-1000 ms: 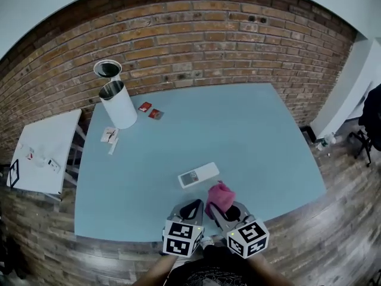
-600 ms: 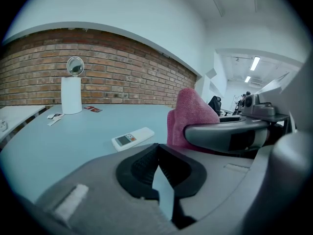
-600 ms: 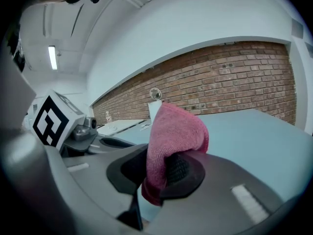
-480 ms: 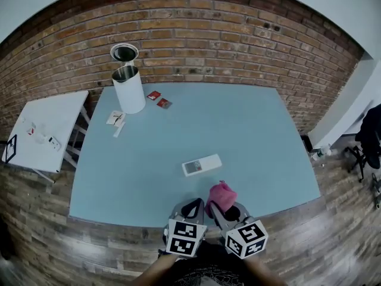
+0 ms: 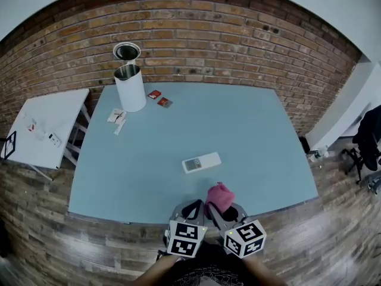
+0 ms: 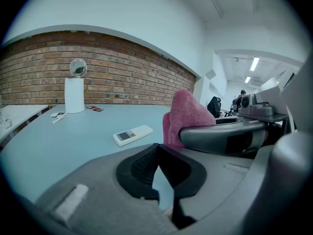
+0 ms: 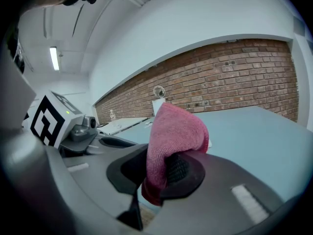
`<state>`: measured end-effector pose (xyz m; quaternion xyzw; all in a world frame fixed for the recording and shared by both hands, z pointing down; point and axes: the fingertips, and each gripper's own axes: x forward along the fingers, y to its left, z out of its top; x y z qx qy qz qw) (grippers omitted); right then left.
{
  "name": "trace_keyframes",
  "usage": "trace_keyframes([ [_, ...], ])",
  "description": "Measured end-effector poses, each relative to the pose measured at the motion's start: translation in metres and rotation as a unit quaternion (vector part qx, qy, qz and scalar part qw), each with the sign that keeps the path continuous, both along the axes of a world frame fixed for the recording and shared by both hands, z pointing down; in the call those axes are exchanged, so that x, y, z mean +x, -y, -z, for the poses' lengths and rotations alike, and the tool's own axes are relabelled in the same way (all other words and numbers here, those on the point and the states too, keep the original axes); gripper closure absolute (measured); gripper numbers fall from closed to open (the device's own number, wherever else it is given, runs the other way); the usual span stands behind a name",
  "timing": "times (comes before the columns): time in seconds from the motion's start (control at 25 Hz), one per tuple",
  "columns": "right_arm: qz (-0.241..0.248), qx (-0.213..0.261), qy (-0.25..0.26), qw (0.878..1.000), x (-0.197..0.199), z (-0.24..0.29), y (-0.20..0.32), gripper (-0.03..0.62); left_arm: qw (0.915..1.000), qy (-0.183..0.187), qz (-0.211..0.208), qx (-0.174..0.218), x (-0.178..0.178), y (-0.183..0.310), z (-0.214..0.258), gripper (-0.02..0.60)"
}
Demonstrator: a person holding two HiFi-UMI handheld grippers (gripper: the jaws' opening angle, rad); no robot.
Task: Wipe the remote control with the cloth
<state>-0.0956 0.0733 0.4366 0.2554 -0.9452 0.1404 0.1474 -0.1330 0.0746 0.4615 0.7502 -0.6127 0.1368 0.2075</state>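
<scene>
Cloth (image 5: 219, 196) clamped in right gripper (image 5: 226, 208) w/ left gripper (image 5: 193, 206) closed, empty. Approach step, judging by gap: next, bring cloth onto remote control (image 5: 201, 162) at 11 o'clock.

The left hand-held gripper (image 5: 191, 205) and the right hand-held gripper (image 5: 222, 208) sit side by side over the near edge of the desk (image 5: 250, 136), both tipped slightly down toward it. The left one's jaws are pressed together with nothing between them. The right one's jaws clamp a pink cloth (image 5: 219, 194). Bare forearms (image 5: 156, 273) trail behind, off the desk.
</scene>
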Motion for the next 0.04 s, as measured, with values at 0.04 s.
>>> trace_keyframes([
  [0.04, -0.001, -0.002, 0.0, 1.0, 0.0003, -0.0001, -0.0011, 0.53, 1.0, 0.0, -0.001, 0.001, 0.0002, -0.0006, 0.0005, 0.589],
])
